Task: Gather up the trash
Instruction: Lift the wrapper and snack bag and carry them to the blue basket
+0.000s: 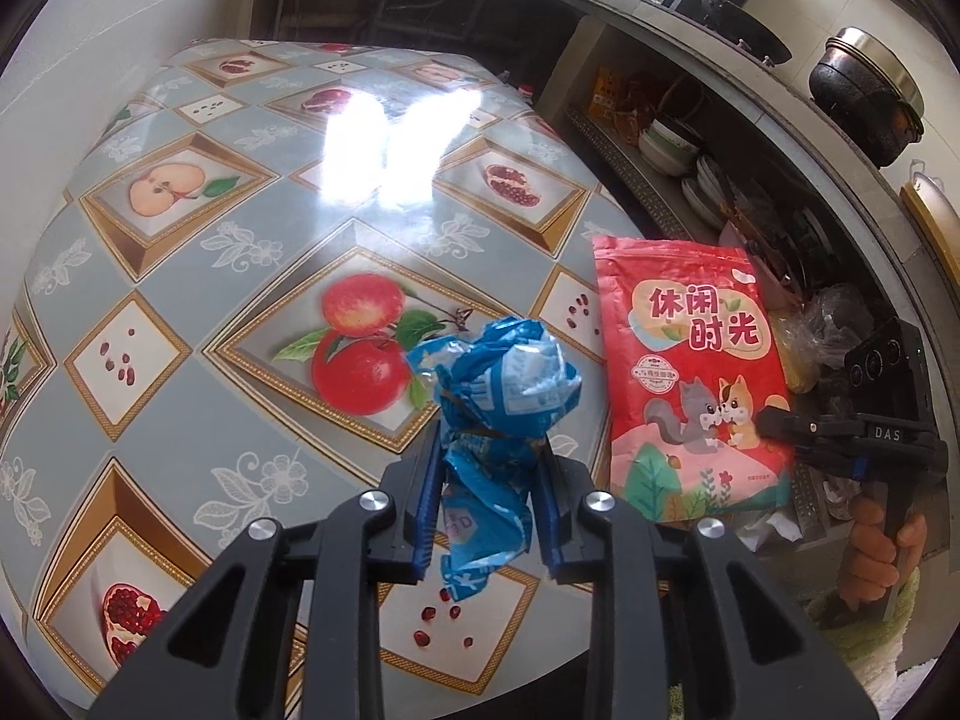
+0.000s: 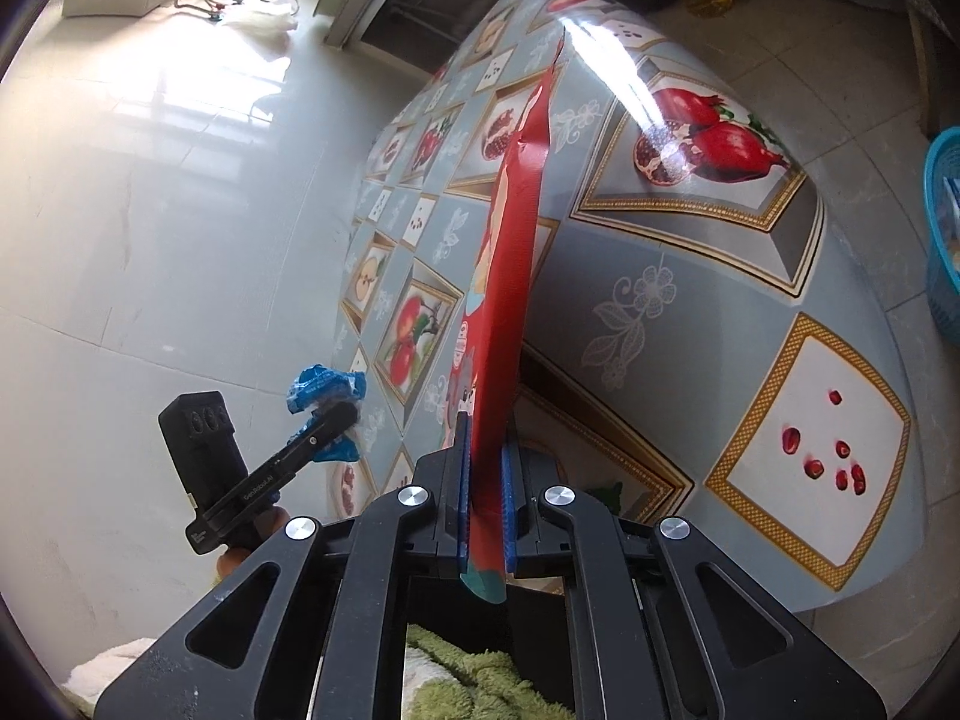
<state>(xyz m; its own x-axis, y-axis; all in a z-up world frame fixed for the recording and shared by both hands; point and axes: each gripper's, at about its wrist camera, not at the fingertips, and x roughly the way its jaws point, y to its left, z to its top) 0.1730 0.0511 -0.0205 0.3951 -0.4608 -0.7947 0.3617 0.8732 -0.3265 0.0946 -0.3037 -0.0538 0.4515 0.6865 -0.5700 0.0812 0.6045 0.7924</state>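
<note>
My left gripper (image 1: 487, 450) is shut on a crumpled blue plastic wrapper (image 1: 501, 387), held a little above the fruit-patterned tablecloth (image 1: 252, 300). A flat red snack pouch (image 1: 690, 372) with cartoon animals stands upright at the table's right edge, pinched at its lower corner by my right gripper (image 1: 774, 423). In the right wrist view the right gripper (image 2: 487, 438) is shut on the red pouch (image 2: 510, 240), seen edge-on and rising above the tablecloth (image 2: 690, 300). The left gripper (image 2: 345, 414) with the blue wrapper (image 2: 324, 387) shows at the left.
Open shelves under a counter hold stacked bowls (image 1: 672, 147) and bags to the right. A dark pot (image 1: 864, 96) sits on the counter. A teal basket (image 2: 945, 228) stands on the floor at far right. Pale floor tiles (image 2: 150, 210) spread left of the table.
</note>
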